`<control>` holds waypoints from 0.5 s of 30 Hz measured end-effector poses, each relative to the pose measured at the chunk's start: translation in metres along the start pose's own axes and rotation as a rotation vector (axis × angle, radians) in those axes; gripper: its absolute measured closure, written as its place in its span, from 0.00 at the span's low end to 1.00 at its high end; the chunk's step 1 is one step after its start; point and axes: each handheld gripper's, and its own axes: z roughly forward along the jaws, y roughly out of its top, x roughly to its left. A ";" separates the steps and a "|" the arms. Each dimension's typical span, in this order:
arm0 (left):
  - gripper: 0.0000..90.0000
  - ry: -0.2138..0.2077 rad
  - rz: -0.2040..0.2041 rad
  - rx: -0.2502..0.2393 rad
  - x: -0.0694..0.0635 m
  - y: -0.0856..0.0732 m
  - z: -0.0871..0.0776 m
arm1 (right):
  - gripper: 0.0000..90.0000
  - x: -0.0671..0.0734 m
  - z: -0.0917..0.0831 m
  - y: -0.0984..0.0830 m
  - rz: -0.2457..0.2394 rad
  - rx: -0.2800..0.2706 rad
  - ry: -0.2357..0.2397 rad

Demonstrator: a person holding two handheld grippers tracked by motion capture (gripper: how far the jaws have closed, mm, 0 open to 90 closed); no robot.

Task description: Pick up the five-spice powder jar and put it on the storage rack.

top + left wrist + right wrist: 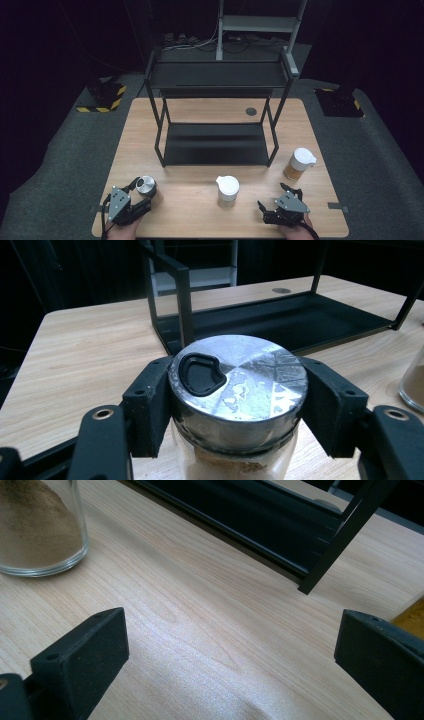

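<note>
Left gripper: my jaws pinch the steel-lidded jar by its neck, near the table's front left corner.
Right gripper: my jaws stand spread over bare wood, nothing between them.
Middle jar: white lid, between my grippers.
Right jar: white lid, beside the black shelf.
</note>
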 end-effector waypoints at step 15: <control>0.39 -0.024 0.016 -0.020 -0.008 0.008 0.002 | 0.00 0.001 0.001 0.001 -0.006 0.006 0.000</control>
